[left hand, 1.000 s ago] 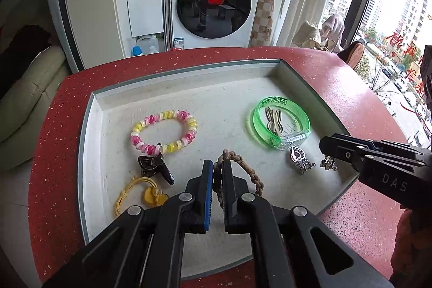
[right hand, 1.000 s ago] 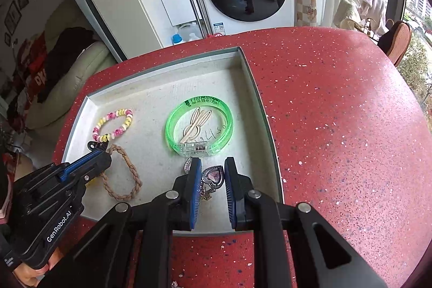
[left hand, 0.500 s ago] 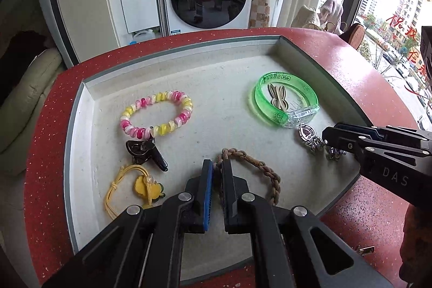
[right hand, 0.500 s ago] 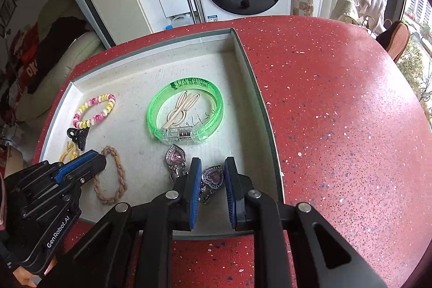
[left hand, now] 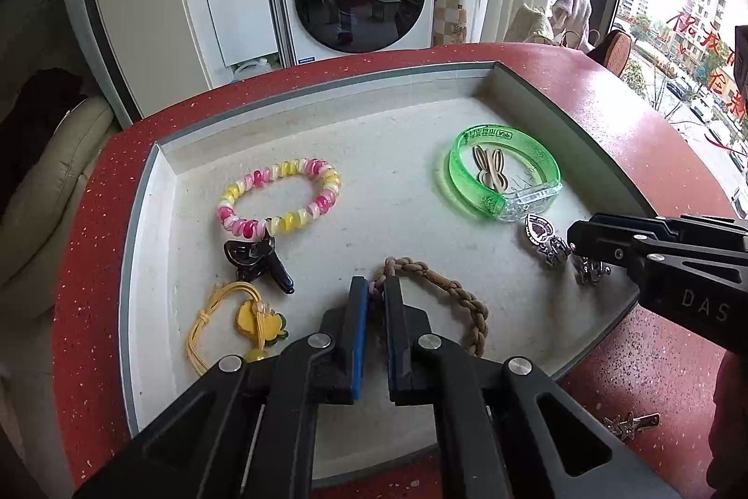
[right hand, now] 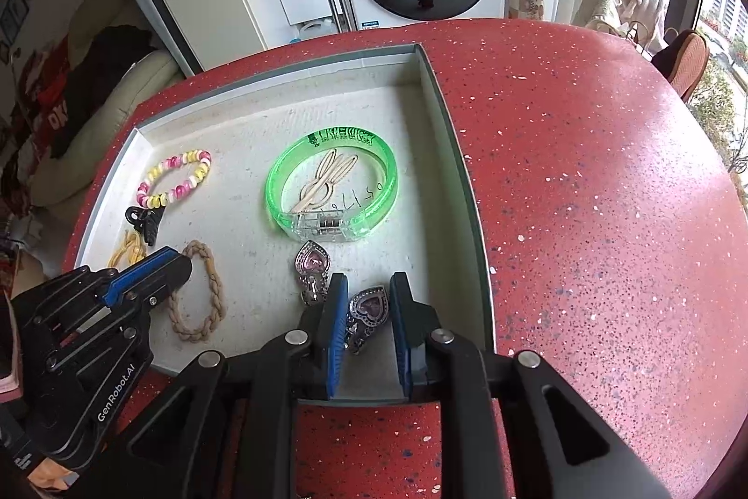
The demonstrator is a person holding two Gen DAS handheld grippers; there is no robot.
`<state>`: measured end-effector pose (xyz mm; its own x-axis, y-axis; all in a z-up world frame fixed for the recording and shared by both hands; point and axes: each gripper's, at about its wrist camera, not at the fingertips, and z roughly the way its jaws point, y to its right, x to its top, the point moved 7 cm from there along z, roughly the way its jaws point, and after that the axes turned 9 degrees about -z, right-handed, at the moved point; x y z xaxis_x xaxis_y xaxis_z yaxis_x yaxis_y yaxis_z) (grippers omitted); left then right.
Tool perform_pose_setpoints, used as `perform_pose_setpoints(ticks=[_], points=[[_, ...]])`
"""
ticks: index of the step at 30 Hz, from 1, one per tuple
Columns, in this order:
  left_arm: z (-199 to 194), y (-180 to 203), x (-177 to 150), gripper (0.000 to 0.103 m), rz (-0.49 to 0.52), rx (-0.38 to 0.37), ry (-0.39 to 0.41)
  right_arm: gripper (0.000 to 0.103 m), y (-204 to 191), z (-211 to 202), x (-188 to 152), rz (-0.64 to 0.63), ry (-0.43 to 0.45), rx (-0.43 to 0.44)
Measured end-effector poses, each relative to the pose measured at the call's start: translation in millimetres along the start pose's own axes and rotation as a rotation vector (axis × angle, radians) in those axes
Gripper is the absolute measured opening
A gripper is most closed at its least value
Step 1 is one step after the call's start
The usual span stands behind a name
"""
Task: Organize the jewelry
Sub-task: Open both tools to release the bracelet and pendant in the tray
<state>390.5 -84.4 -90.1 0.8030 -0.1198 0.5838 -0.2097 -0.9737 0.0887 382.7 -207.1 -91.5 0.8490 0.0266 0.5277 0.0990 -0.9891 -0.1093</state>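
Note:
In the left wrist view my left gripper (left hand: 376,298) is shut on one end of a braided brown bracelet (left hand: 449,293), which lies on the floor of the grey tray (left hand: 327,97). My right gripper (right hand: 368,293) reaches over the tray's near right corner. Its jaws are opening, and a silver heart earring (right hand: 369,307) lies between the pads with a thin gap on each side. A matching heart earring (right hand: 312,263) lies just to its left. The left gripper (right hand: 154,270) shows at the lower left of the right wrist view.
The tray also holds a green bangle (left hand: 456,171) with a rabbit hair clip (left hand: 488,171) inside, a pink and yellow bead bracelet (left hand: 280,170), a black claw clip (left hand: 255,258) and a yellow cord charm (left hand: 257,321). A small metal piece (left hand: 631,424) lies on the red table (right hand: 584,218).
The right jaws have parted slightly around the heart earring. The left gripper keeps its hold on the braided bracelet, whose loop now trails more to the right.

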Motion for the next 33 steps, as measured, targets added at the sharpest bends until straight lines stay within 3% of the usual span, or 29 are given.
perform_pose_setpoints(ticks=[4, 8, 12, 31, 32, 33], points=[[0.0, -5.1, 0.4, 0.024, -0.022, 0.007, -0.006, 0.041, 4.2, -2.8, 4.2, 0.035, 0.017, 0.03], [-3.2, -5.5, 1.2, 0.024, -0.031, 0.01, 0.003, 0.043, 2.3, -9.6, 8.2, 0.041, 0.047, 0.056], [-8.9, -4.4, 4.2, 0.024, -0.03, 0.024, 0.028, 0.058, -0.7, -21.8, 11.6, 0.047, 0.092, 0.06], [-24.9, -10.1, 13.7, 0.025, -0.063, 0.035, 0.053, 0.063, 4.4, -64.3, 6.4, 0.081, 0.171, 0.057], [-26.4, -10.1, 13.9, 0.025, -0.065, 0.033, 0.053, 0.063, 5.7, -65.4, 4.9, 0.085, 0.172, 0.059], [-27.9, -10.5, 14.2, 0.033, -0.069, 0.034, 0.055, 0.063, 6.2, -66.7, 3.5, 0.086, 0.172, 0.061]])
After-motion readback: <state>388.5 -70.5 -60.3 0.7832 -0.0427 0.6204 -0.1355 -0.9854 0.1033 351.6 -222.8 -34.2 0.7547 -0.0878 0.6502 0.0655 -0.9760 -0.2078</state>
